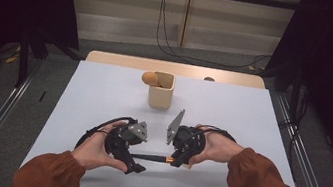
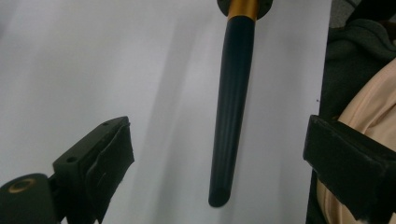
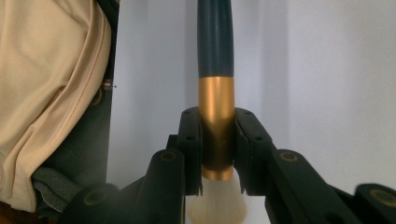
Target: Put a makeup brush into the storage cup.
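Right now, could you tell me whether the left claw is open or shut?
Open. The left claw has its pads wide apart on either side of the brush handle, touching neither side.

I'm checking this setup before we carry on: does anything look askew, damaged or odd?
Nothing looks damaged or spilled. The right gripper is clamped on the gold ferrule of the brush, with its dark handle pointing between the open jaws of the left gripper. The beige cup stands upright on the table, a brown rounded thing at its rim.
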Motion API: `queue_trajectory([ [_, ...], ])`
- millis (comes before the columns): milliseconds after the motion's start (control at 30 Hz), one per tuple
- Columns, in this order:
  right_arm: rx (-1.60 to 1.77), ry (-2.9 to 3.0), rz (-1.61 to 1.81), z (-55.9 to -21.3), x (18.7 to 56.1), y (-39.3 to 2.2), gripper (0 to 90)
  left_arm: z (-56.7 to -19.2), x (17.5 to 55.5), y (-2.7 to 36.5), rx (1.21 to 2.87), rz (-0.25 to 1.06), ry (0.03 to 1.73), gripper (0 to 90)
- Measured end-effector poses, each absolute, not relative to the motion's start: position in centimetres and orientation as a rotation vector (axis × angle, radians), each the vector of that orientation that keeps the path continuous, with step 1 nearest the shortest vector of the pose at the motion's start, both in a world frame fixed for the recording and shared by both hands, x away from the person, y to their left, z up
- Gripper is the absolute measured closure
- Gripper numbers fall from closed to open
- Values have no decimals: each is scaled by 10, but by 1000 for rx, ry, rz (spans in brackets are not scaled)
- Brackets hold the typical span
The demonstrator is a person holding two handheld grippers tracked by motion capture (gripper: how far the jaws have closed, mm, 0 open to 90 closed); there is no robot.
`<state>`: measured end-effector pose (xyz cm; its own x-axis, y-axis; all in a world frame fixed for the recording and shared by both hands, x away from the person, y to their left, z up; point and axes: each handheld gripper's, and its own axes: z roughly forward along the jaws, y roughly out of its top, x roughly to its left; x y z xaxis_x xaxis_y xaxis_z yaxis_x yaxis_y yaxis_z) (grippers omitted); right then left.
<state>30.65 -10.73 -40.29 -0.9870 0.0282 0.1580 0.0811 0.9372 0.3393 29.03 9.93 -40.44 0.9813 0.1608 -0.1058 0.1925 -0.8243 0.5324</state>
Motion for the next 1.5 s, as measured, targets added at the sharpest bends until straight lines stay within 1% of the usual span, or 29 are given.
queue_trajectory([
  [200, -73, -2940, -535, -404, 307, -104, 745, -407, 290, 92, 2548, -90, 233, 170],
  [267, -74, -2939, -529, -405, 306, -103, 745, -407, 291, 90, 2549, -94, 221, 212],
  [433, -75, -2939, -535, -405, 305, -101, 745, -409, 291, 86, 2533, -111, 222, 262],
  [467, -74, -2939, -538, -405, 305, -101, 745, -411, 291, 85, 2531, -115, 223, 289],
  [533, -80, -2945, -547, -405, 305, -100, 745, -414, 291, 84, 2534, -112, 216, 310],
  [567, -75, -2945, -551, -404, 305, -100, 745, -415, 290, 85, 2530, -105, 221, 334],
  [767, -72, -2942, -562, -404, 305, -97, 745, -418, 292, 85, 2520, -143, 238, 396],
  [933, -58, -2941, -571, -406, 305, -95, 745, -418, 292, 84, 2496, -144, 246, 471],
  [1100, -66, -2939, -561, -406, 304, -94, 745, -419, 293, 83, 2492, -153, 248, 520],
  [1167, -60, -2938, -564, -407, 304, -93, 745, -418, 293, 83, 2479, -143, 247, 564],
  [1233, -62, -2939, -563, -407, 304, -93, 745, -418, 293, 83, 2476, -143, 243, 584],
  [1267, -62, -2939, -565, -407, 304, -93, 745, -418, 293, 84, 2475, -120, 244, 604],
  [1300, -59, -2940, -571, -407, 304, -93, 745, -418, 294, 84, 2469, -142, 249, 612],
  [1367, -63, -2943, -572, -407, 304, -93, 745, -418, 293, 84, 2469, -139, 250, 650],
  [1500, -58, -2946, -577, -408, 305, -93, 745, -419, 293, 83, 2466, -156, 247, 669],
])
